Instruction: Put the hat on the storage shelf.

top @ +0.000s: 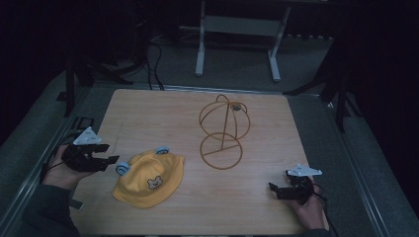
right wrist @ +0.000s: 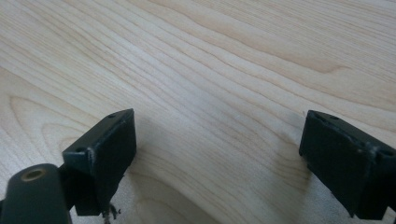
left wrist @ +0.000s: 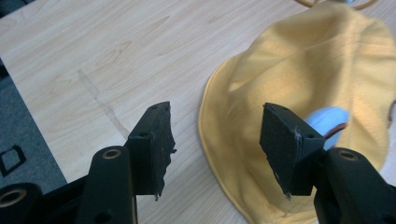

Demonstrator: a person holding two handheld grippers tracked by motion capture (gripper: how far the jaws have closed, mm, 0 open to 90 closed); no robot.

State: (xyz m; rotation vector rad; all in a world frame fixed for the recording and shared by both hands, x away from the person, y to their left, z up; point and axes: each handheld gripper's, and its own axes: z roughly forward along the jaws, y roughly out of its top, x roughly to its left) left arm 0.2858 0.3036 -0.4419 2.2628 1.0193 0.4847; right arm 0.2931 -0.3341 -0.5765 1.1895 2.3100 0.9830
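A yellow child's hat (top: 148, 177) with a bear print and light-blue ears lies flat on the wooden table (top: 148, 113), front left of centre. Behind it to the right stands a gold wire hat stand (top: 223, 131) with a ring base. My left gripper (top: 112, 160) hovers at the hat's left edge, jaws open, nothing between them. In the left gripper view the hat (left wrist: 299, 74) spreads ahead of the left gripper (left wrist: 217, 135), its brim edge lying between the jaws' lines. My right gripper (top: 273, 190) is open low over bare wood near the front right; the right gripper (right wrist: 217, 144) holds nothing.
A metal frame leg (top: 200, 47) of another table stands beyond the far edge, with cables on the grey floor. Grey rails border the table on both sides. Bare wood lies between the hat and the right gripper.
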